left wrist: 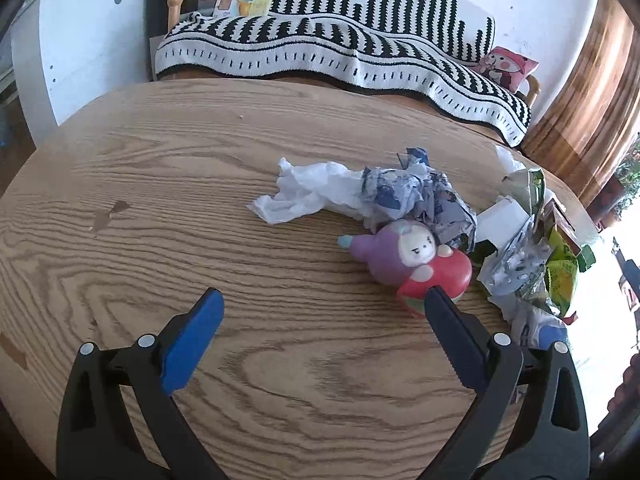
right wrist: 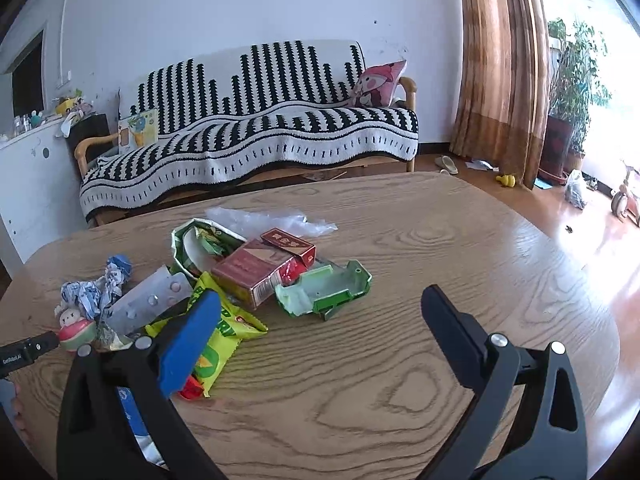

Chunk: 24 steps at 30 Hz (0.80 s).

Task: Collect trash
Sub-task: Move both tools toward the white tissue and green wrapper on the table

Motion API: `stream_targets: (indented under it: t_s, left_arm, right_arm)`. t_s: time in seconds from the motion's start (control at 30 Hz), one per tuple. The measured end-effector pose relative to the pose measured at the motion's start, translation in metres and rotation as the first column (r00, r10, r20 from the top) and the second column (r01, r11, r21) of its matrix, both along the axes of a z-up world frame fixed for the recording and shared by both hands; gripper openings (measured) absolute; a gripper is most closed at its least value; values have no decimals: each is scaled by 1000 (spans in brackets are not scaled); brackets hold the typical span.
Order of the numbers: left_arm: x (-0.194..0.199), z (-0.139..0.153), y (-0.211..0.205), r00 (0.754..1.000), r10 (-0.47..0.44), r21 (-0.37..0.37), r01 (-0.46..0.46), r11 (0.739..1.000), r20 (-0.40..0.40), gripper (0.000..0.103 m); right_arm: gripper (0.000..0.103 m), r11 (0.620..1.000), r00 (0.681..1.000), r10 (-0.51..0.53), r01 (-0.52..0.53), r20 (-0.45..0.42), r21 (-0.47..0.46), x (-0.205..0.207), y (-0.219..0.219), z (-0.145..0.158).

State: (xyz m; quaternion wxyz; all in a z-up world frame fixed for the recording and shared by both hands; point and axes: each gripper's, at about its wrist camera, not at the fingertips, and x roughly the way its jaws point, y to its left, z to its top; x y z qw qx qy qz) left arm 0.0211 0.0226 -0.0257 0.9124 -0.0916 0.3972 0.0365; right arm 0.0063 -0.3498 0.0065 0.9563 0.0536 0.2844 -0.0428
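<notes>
Trash lies in a pile on the wooden table (left wrist: 200, 216). In the left wrist view a white tissue (left wrist: 304, 194) and a crumpled blue-white wrapper (left wrist: 416, 196) lie beside a purple and red toy figure (left wrist: 404, 260). My left gripper (left wrist: 324, 300) is open just in front of the toy, its right finger at the toy's red base. The right wrist view shows a red cigarette box (right wrist: 260, 272), a torn green carton (right wrist: 328, 292), a yellow-green snack bag (right wrist: 224, 332) and a pill blister (right wrist: 148, 300). My right gripper (right wrist: 320, 300) is open, its left finger over the snack bag.
A sofa (right wrist: 256, 136) under a black-and-white throw, with a pink cushion (right wrist: 378, 84), stands behind the table. A white cabinet (left wrist: 80, 48) is at the left. A brown curtain (right wrist: 500, 72), potted plants (right wrist: 576, 92) and small floor items are at the right.
</notes>
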Motion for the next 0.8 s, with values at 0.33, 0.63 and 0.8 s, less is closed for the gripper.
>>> stream_targets:
  t_s: [0.33,0.63,0.8]
  left_arm:
    - [-5,-3,15,1000,23,-5,-24,1000,-7,98]
    - [-6,-1,16,1000,25,11,-25,1000,-1,98]
    - [-5,-4,19,999,27,-9,-27,1000,-24,98]
  right_arm:
    - [97,1000,1000,-22,22,22,3,-4,-8,0]
    - [97,999,999,-42,42,-9,28,-2,-16,-5]
    - [97,999,999,-38,38,-13,36,-2,-16,-6]
